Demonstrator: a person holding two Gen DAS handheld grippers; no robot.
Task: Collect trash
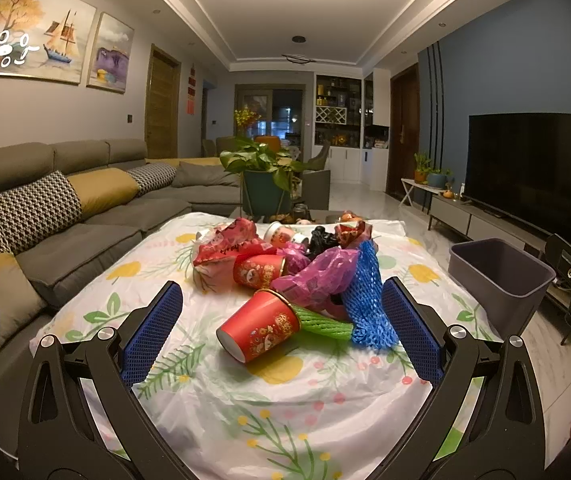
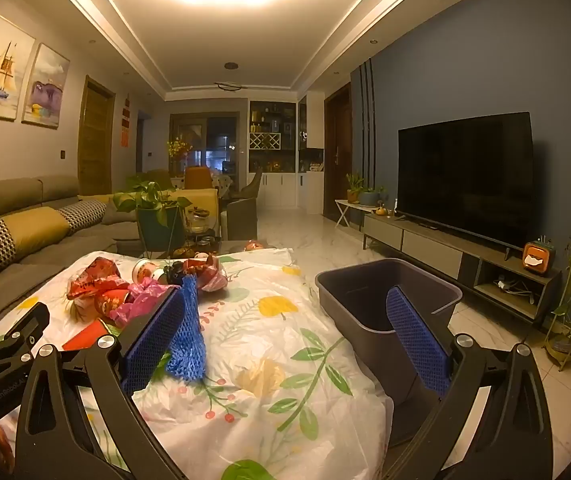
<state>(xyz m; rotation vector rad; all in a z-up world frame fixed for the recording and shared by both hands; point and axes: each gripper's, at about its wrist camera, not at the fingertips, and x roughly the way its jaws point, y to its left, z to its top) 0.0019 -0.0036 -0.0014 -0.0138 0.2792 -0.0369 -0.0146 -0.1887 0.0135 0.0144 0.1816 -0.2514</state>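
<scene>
Both sets of jaws stand wide apart and hold nothing. The left gripper [image 1: 281, 328] hangs low over a table under a floral plastic cloth [image 1: 245, 412], a red paper cup [image 1: 259, 330] lying on its side between the blue pads, touching neither. Just beyond the cup, a green foam net [image 1: 321, 322] and a blue foam net [image 1: 365, 304] lie near the right pad, and farther off sits a heap of pink plastic bag [image 1: 317, 272], a second red cup [image 1: 259, 270] and red wrappers [image 1: 229, 244]. The right gripper [image 2: 285, 328] hovers over the cloth's right side, the blue net just beside its left pad, while a grey bin [image 2: 385, 300] stands at the table's right edge, behind the right pad. A grey sofa [image 1: 69, 220] with patterned cushions lines the left wall; a potted plant [image 1: 263, 172] stands past the table's far end, and a dark television [image 2: 465, 176] fills the blue wall on the right, under a bright ceiling light.
</scene>
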